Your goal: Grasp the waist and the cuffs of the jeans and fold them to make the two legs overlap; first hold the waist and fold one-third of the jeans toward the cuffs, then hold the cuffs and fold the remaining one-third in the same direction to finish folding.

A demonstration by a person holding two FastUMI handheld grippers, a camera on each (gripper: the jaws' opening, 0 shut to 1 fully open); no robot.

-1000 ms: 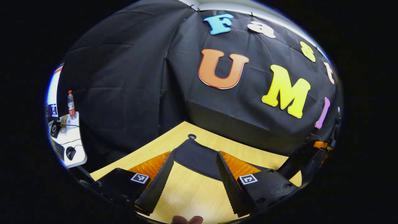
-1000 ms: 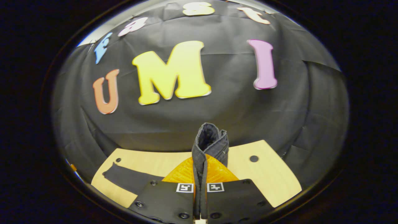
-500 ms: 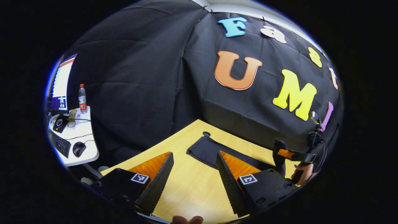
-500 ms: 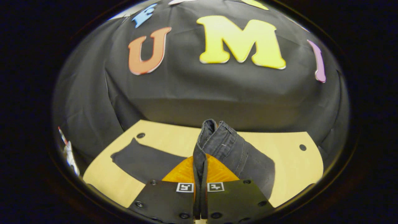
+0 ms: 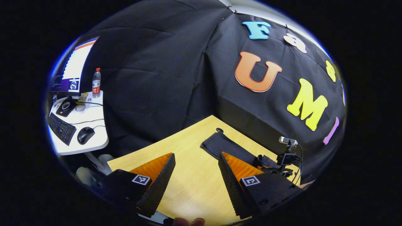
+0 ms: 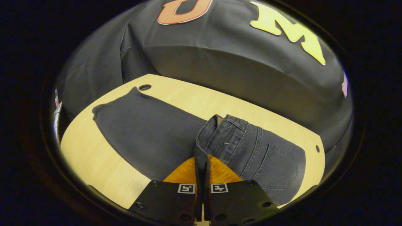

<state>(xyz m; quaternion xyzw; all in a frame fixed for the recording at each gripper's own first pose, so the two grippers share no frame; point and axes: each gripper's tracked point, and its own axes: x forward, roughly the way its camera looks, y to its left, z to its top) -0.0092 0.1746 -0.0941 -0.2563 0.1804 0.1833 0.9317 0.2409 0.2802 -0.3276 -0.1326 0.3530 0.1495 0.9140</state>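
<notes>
Down at the near edge of the right gripper view, the right gripper (image 6: 202,163) has its jaws closed on a thick fold of the waist (image 6: 216,125) of the jeans (image 6: 150,135). They look soft and floppy but a bit heavy, so the thick waistband and the cuffs (image 6: 114,100) are good spots to hold. On the worktop (image 6: 94,163) the jeans lie long, waist near and right, cuffs far and left. The left gripper (image 5: 194,169) hangs over bare wood with jaws open, holding nothing.
</notes>
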